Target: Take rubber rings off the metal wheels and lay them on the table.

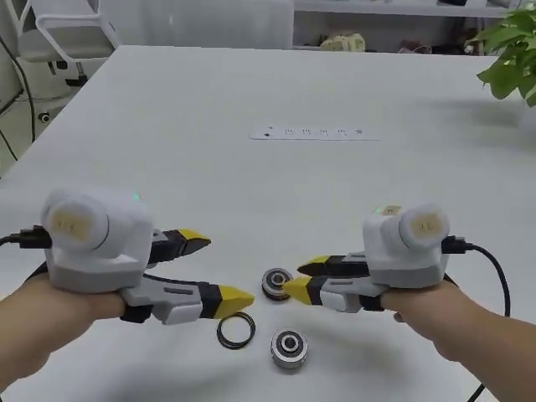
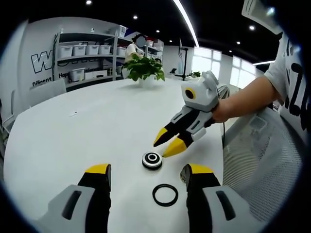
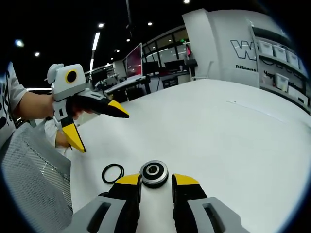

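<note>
Jaws spread wide, the left hand-held gripper is hovering by the loose black rubber ring on the white counter, while the farther round metal wheel is lying just left of the nearer right hand-held gripper's slightly parted tips.

On my feed the bench is a big white table w/ a socket strip set flush in its top, a leafy green plant at the far right corner and a white chair beyond the far left. Bkgd in the left gripper view: white wall shelving w/ storage bins, a long ceiling light strip plus small spot lamps, bright windows at the back. I also see big dark lettering on the white wall in the right gripper view.
</note>
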